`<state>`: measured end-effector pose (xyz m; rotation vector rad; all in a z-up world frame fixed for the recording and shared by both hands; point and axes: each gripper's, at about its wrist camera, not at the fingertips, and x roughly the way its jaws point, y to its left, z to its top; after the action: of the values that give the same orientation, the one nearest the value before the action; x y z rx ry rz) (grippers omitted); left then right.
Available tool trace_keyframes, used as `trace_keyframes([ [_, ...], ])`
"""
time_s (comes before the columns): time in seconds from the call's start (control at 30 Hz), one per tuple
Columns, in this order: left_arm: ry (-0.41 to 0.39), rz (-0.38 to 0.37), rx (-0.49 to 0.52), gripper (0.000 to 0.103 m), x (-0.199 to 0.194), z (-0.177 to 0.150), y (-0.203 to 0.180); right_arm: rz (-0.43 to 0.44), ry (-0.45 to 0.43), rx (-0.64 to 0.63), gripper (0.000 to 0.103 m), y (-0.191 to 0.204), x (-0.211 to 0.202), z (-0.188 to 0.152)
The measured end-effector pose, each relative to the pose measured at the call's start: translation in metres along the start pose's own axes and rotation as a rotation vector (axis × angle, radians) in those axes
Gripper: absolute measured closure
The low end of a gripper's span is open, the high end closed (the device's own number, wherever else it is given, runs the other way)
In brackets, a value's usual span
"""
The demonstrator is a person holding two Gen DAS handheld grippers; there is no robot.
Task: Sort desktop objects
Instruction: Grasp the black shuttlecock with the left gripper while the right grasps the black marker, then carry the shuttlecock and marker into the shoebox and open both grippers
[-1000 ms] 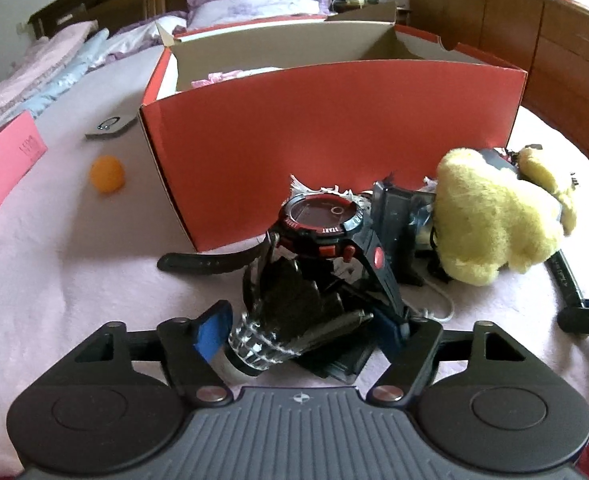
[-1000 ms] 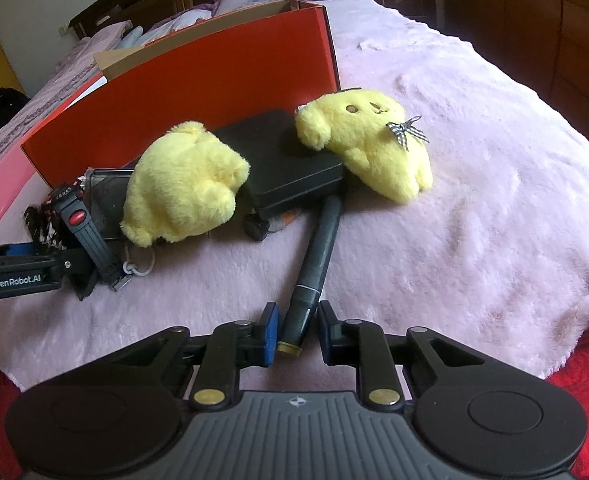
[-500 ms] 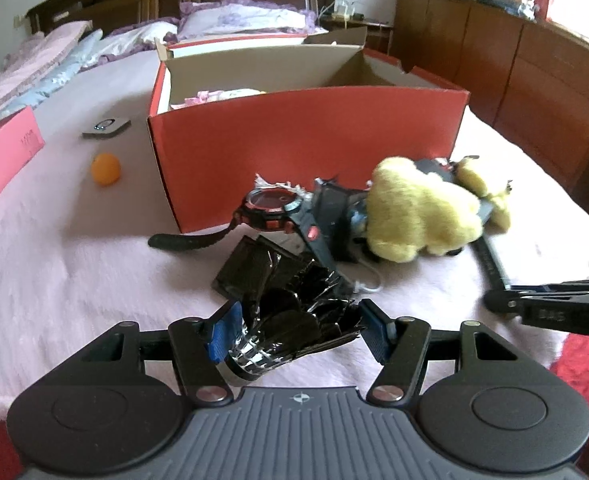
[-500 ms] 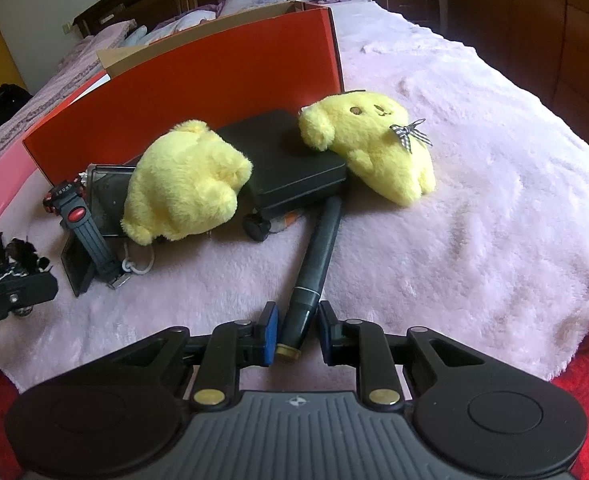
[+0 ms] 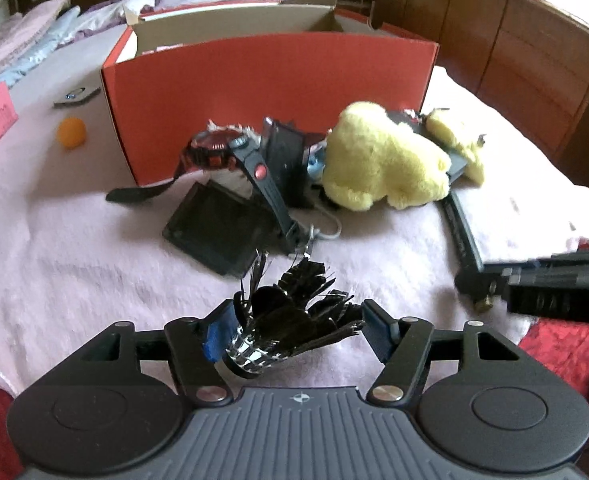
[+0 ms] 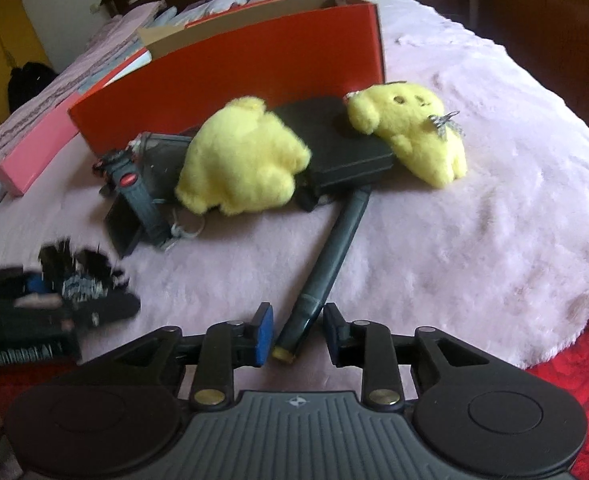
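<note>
My left gripper (image 5: 298,330) is shut on a black-feathered shuttlecock (image 5: 290,320) with a silver base, held above the pink blanket. My right gripper (image 6: 297,330) has its jaws a little apart around the end of a dark pen (image 6: 334,256) that lies on the blanket. Beyond lie a red-and-black watch (image 5: 230,152), a dark flat case (image 5: 218,228), two yellow plush toys (image 5: 382,168) (image 6: 410,132) and a black box (image 6: 338,148). The open red cardboard box (image 5: 270,80) stands behind them.
An orange ball (image 5: 71,138) and a small dark disc (image 5: 74,96) lie left of the red box. A pink box (image 6: 34,152) sits at the far left. Wooden cabinets (image 5: 514,40) line the right. A red cloth (image 6: 566,364) shows at the bed's near edge.
My left gripper has lifted the shuttlecock off the pile and drawn back toward me. My right gripper's jaws have widened from the pen and it has tilted.
</note>
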<state>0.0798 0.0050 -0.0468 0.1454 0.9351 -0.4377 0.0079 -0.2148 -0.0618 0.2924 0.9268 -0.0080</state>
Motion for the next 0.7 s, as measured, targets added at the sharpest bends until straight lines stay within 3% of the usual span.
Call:
trace_keyframes([
  [0.17,0.026,0.002,-0.019,0.028,0.008,-0.003,0.002,-0.021,-0.008,0.06,0.07,-0.007,0.016,0.018],
  [0.3,0.036,0.003,-0.014,0.028,0.012,-0.006,0.002,-0.039,-0.008,0.075,0.078,-0.009,0.028,0.021],
  [0.43,0.043,0.009,0.006,0.029,0.013,-0.007,0.0,-0.042,-0.014,0.045,0.079,-0.005,0.021,0.016],
  [0.7,0.027,0.002,0.003,0.043,0.001,-0.003,-0.004,0.016,-0.044,0.049,0.083,-0.005,-0.01,0.005],
])
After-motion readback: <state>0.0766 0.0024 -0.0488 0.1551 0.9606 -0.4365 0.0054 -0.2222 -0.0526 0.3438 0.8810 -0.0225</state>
